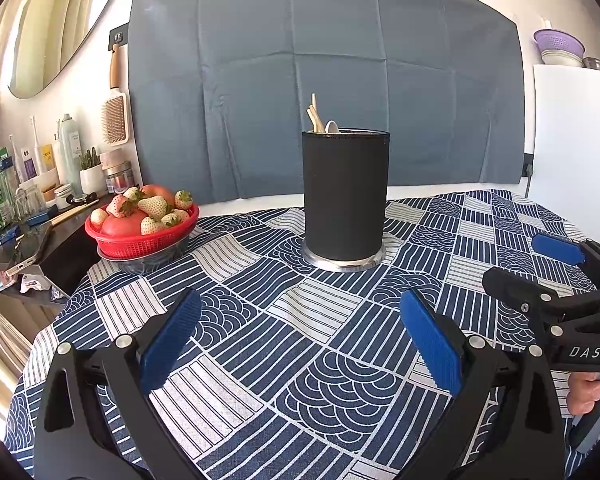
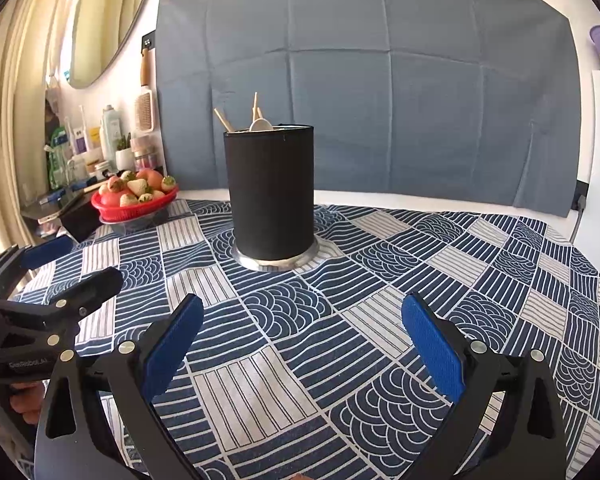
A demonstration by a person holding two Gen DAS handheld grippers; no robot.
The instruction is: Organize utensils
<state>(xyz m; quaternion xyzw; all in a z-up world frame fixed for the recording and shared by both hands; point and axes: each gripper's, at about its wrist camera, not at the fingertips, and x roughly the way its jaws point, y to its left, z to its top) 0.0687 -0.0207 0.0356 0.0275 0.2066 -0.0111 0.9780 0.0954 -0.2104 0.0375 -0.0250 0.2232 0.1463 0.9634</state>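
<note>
Tall black cylindrical utensil holder (image 1: 345, 196) upright on its metal base, centre of the patterned blue-and-white tabletop (image 1: 308, 320). Left hand-held gripper (image 1: 300, 344) and right hand-held gripper (image 2: 304, 344) both spread, holding nothing. The right view alone shows a third wooden stick (image 2: 222, 119) apart; utensils' lower parts are hidden inside. Red basket of strawberries (image 1: 140, 232) stands left.

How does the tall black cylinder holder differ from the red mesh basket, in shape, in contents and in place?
The tall black cylinder holder is upright and narrow; the red mesh basket is low and wide. The holder has wooden sticks and a pale spoon rising above its rim; the basket has strawberries and red fruit. The holder stands mid-table; the basket sits at the far left edge. Both stand on the blue patterned tablecloth.
</note>
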